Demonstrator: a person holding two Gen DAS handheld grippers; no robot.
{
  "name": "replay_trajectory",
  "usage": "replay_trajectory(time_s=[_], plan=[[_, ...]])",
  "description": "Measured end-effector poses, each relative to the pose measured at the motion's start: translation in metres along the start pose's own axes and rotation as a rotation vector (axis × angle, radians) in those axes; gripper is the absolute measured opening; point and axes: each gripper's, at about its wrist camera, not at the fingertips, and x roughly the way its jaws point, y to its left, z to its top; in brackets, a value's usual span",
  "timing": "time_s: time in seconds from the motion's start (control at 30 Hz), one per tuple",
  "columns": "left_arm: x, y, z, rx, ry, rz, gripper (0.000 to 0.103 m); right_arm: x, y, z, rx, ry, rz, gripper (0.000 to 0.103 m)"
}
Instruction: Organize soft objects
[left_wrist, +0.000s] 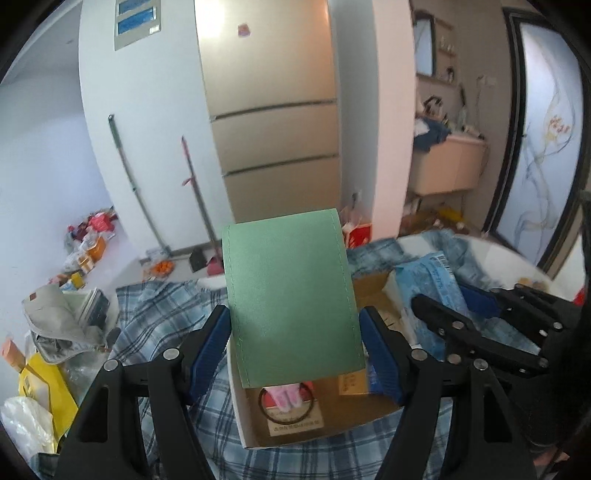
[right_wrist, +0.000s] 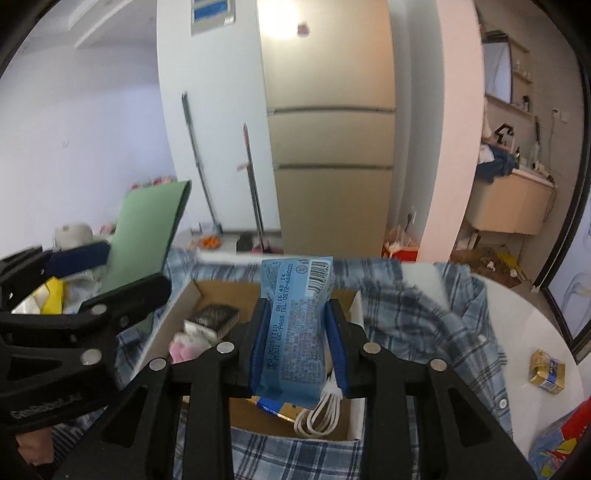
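My left gripper (left_wrist: 295, 336) is shut on a green stitched pad (left_wrist: 291, 299) and holds it upright over an open cardboard box (left_wrist: 362, 406). A pink soft item (left_wrist: 286, 397) lies in the box under the pad. My right gripper (right_wrist: 298, 332) is shut on a blue tissue pack (right_wrist: 295, 325), held upright over the same box (right_wrist: 184, 295). In the right wrist view the left gripper (right_wrist: 74, 295) with the green pad (right_wrist: 147, 236) is at the left. In the left wrist view the right gripper (left_wrist: 480, 325) with the blue pack (left_wrist: 428, 291) is at the right.
The box sits on a blue plaid shirt (right_wrist: 424, 317) spread over a white round table (right_wrist: 535, 325). In the box lie a sponge (right_wrist: 214, 317), a white coiled cable (right_wrist: 321, 413) and a pink item (right_wrist: 184, 347). A gold packet (right_wrist: 548, 371) lies on the table's right side. Clutter covers the floor at left (left_wrist: 55, 325).
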Motion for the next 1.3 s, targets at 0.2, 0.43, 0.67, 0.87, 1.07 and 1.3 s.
replay_trajectory(time_s=[0.2,0.43,0.67,0.87,1.07,1.3], plan=[[0.034,0.011,-0.007,-0.018,0.085,0.01,0.073,0.035,-0.011,-0.015,0.062,0.109,0.026,0.029],[0.077,0.026,-0.019,-0.07,0.222,-0.07,0.073,0.056,-0.007,-0.031,0.088,0.196,0.094,0.03],[0.089,0.027,-0.024,-0.078,0.271,-0.089,0.073,0.066,-0.006,-0.039,0.087,0.236,0.099,0.03],[0.092,0.028,-0.025,-0.076,0.276,-0.083,0.074,0.068,-0.003,-0.038,0.05,0.236,0.084,0.036],[0.086,0.027,-0.021,-0.094,0.234,-0.112,0.086,0.063,-0.003,-0.036,0.044,0.208,0.051,0.056],[0.05,0.027,-0.011,-0.1,0.014,-0.118,0.086,0.044,-0.01,-0.026,0.034,0.092,-0.05,0.058]])
